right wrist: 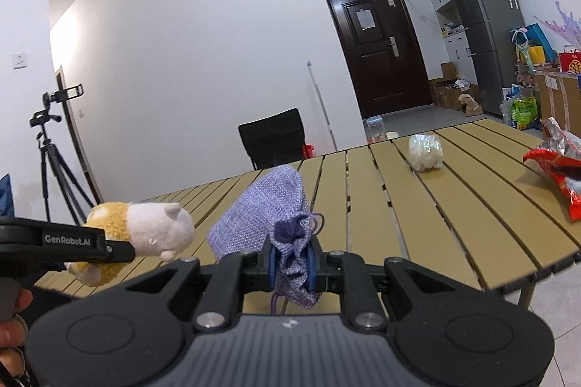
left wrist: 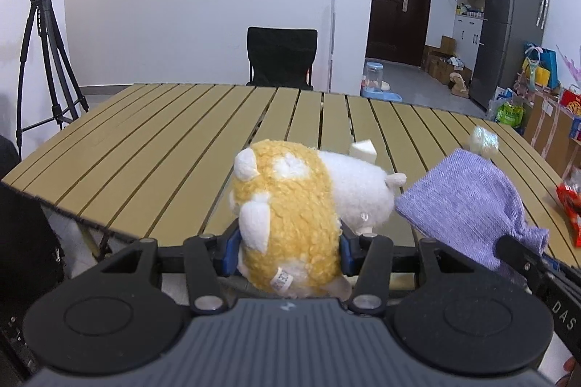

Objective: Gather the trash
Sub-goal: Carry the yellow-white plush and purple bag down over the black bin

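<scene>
My left gripper (left wrist: 288, 241) is shut on a yellow and white plush toy (left wrist: 290, 205), held above the near edge of the slatted table (left wrist: 163, 140). From the right wrist view the same plush toy (right wrist: 145, 234) hangs at the left in the left gripper (right wrist: 120, 251). My right gripper (right wrist: 292, 263) is shut on the gathered neck of a purple drawstring pouch (right wrist: 265, 209), which also shows at the right of the left wrist view, pouch (left wrist: 468, 202). A crumpled white plastic wrapper (right wrist: 425, 153) and a red snack bag (right wrist: 561, 165) lie on the table further right.
A small white wedge (left wrist: 363, 147) lies on the table behind the plush. A black chair (left wrist: 281, 58) stands at the far side. A camera tripod (left wrist: 45, 42) is at the left. A fridge (left wrist: 508, 24), boxes and bags crowd the right wall.
</scene>
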### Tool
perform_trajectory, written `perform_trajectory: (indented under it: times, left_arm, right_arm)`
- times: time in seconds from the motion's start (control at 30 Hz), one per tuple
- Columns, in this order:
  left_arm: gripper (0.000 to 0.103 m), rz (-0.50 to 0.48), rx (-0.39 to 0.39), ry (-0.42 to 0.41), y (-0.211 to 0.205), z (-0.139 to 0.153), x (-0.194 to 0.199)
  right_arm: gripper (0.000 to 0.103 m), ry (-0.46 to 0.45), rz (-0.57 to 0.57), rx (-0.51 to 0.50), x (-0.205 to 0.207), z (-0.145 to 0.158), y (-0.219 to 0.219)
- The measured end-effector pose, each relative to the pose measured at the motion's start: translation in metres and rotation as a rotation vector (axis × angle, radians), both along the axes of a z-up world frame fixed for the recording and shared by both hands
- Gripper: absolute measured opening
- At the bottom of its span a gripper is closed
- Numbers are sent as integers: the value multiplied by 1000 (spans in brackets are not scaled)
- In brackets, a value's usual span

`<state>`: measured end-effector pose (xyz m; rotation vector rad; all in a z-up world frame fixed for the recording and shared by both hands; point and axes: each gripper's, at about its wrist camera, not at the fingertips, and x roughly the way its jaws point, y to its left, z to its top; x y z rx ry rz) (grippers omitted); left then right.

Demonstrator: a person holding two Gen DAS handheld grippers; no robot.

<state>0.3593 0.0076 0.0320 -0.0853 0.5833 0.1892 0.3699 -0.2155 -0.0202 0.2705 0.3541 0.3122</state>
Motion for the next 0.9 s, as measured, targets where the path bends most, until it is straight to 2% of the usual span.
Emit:
perform_trajectory:
  times: [0.47, 0.9]
  left_arm:
    - [51, -46, 12, 47, -1, -30, -78]
    - [51, -76, 11, 145, 3, -79, -117]
  right_arm:
    - [15, 29, 47, -31, -78, -15, 8]
    - [15, 135, 86, -117, -121, -46, 22]
